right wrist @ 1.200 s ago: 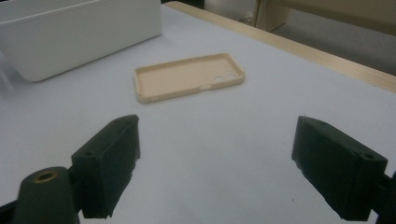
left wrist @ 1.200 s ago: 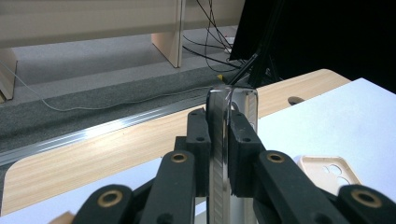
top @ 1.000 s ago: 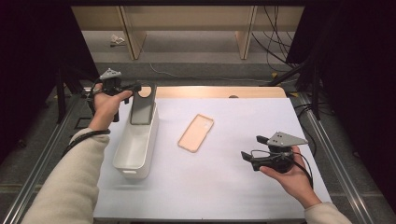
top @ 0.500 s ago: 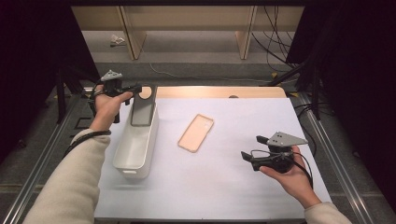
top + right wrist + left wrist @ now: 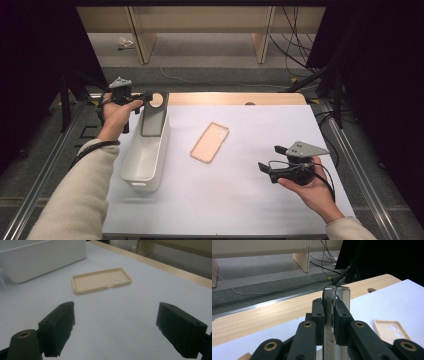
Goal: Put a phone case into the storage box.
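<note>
A white table (image 5: 240, 200) takes up most of the lower half of the high view, with a strip of bare wood along its far edge. At centre left of that frame a long white bin (image 5: 145, 165) stands on the table, running from the middle toward the upper left.

Next in size are the person's forearms, which come in from the bottom corners. The left hand (image 5: 116, 116) is raised at the upper left, over the far end of the bin. The right hand (image 5: 310, 186) rests low at the lower right of the table.

The left gripper (image 5: 150, 98) has its jaws clamped on a clear phone case (image 5: 153, 119), which hangs upright with its lower part inside the bin's far end. In the left gripper view the pads (image 5: 318, 315) press both sides of the case's thin edge (image 5: 329, 322).

The right gripper (image 5: 264, 170) points left, its jaws wide apart with nothing between them.

A beige phone case (image 5: 210, 142) lies flat, hollow side up, at the centre of the table, between the bin and the right gripper and touching neither.
</note>
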